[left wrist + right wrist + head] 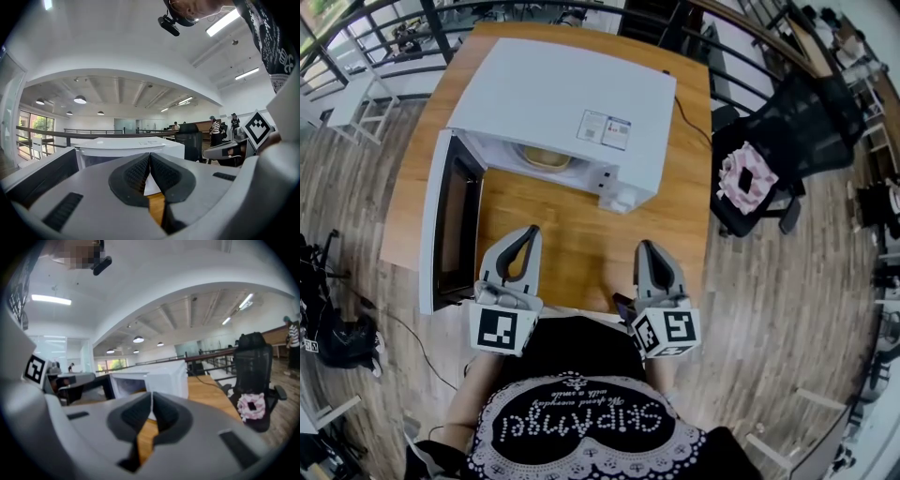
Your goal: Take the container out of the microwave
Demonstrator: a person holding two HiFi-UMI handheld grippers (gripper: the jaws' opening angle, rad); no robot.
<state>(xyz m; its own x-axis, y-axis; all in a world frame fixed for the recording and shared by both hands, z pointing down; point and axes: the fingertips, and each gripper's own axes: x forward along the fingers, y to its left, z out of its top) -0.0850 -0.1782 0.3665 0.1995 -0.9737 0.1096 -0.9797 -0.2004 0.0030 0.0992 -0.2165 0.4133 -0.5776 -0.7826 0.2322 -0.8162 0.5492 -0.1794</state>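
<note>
At the left the microwave door (441, 225) is standing open. The left gripper (528, 234) is hovering clenched and empty. Above it the container (542, 157) is sitting inside the microwave (553, 94). It is probably light, stiff and smooth, best pinched at its near rim. The right gripper (649, 247) is also hovering clenched, empty.

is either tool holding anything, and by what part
Nothing is held: the grey left tool and grey right tool are shut, empty; the yellowish container sits inside the white microwave.
</note>
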